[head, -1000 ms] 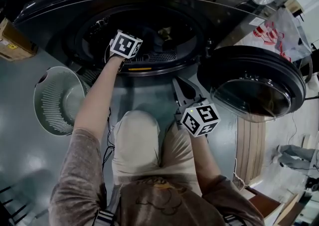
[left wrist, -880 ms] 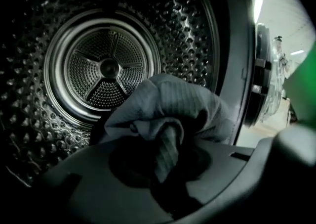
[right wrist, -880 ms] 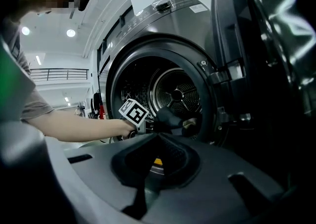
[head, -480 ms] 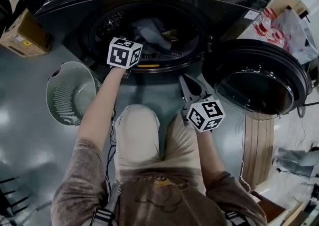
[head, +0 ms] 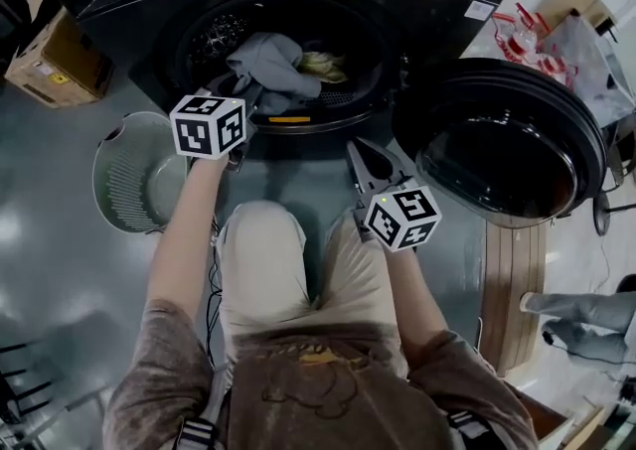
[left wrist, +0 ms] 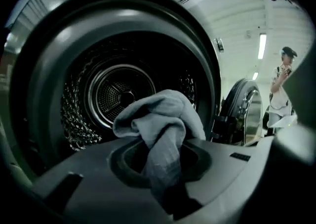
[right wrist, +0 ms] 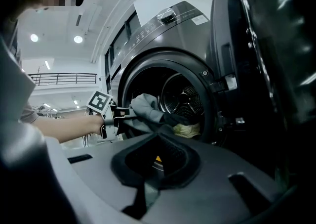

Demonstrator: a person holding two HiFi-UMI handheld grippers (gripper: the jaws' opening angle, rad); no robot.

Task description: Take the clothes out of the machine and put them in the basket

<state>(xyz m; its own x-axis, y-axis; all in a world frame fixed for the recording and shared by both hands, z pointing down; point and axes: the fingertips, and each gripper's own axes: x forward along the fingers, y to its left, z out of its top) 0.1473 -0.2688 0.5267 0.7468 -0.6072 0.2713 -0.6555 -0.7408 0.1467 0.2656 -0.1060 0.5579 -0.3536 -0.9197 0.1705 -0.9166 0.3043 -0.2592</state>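
A grey garment hangs out over the lip of the washing machine's drum. My left gripper is shut on its near end, just outside the opening. In the left gripper view the grey garment bunches up between the jaws, with the drum behind it. A yellowish cloth still lies in the drum. The pale round basket stands on the floor left of the machine. My right gripper is shut and holds nothing, below the opening; its own view shows the grey garment and the yellowish cloth.
The machine's round door stands swung open at the right. A cardboard box sits at the far left, and a plastic bag at the upper right. A person stands far off beyond the door.
My left gripper has drawn back out of the drum toward the left, pulling the grey garment to the opening. The right gripper has stayed about where it was.
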